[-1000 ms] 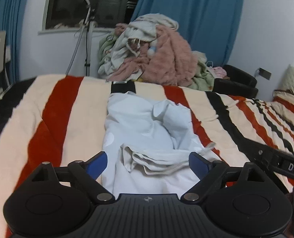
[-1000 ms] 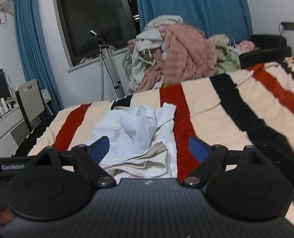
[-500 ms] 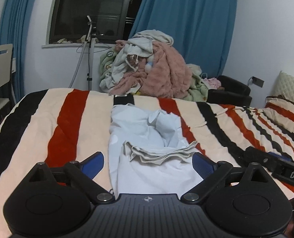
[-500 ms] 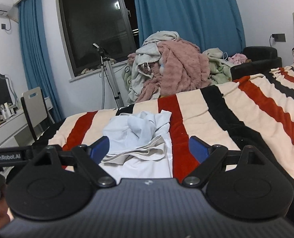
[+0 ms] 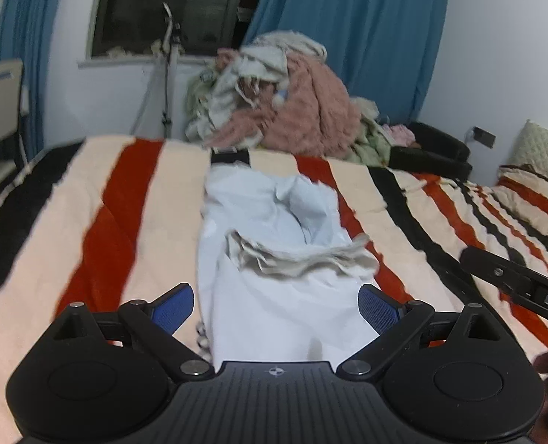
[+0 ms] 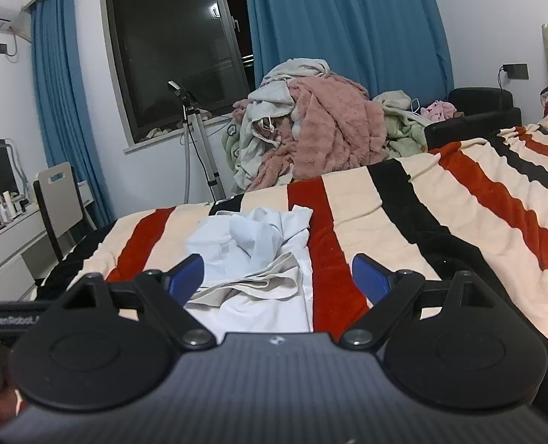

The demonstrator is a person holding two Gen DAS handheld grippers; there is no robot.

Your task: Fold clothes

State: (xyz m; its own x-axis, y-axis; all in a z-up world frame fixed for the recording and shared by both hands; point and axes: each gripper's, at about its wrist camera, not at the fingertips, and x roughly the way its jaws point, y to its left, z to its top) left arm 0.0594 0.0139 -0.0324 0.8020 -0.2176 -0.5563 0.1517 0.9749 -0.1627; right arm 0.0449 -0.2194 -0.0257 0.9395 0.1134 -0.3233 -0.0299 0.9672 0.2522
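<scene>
A pale blue garment (image 5: 270,222) lies crumpled lengthwise on the striped bed cover (image 5: 100,214), with a beige piece of cloth (image 5: 300,255) bunched across its middle. It also shows in the right wrist view (image 6: 255,236), with the beige cloth (image 6: 251,285) nearer. My left gripper (image 5: 276,305) is open and empty, held just above the garment's near end. My right gripper (image 6: 277,273) is open and empty, over the garment's near right part. The right gripper's body (image 5: 514,281) shows at the right of the left wrist view.
A big heap of unfolded clothes (image 5: 285,100) with a pink blanket (image 6: 333,125) sits past the bed's far edge. A tripod (image 6: 200,140), a chair (image 6: 57,199) and a dresser (image 6: 3,236) stand at the left. A black armchair (image 6: 474,111) and pillow (image 5: 544,151) are at the right.
Both grippers drew back and rose half a second ago; the left has since tipped down and forward over the garment. The garment has not moved. Both stay open.
</scene>
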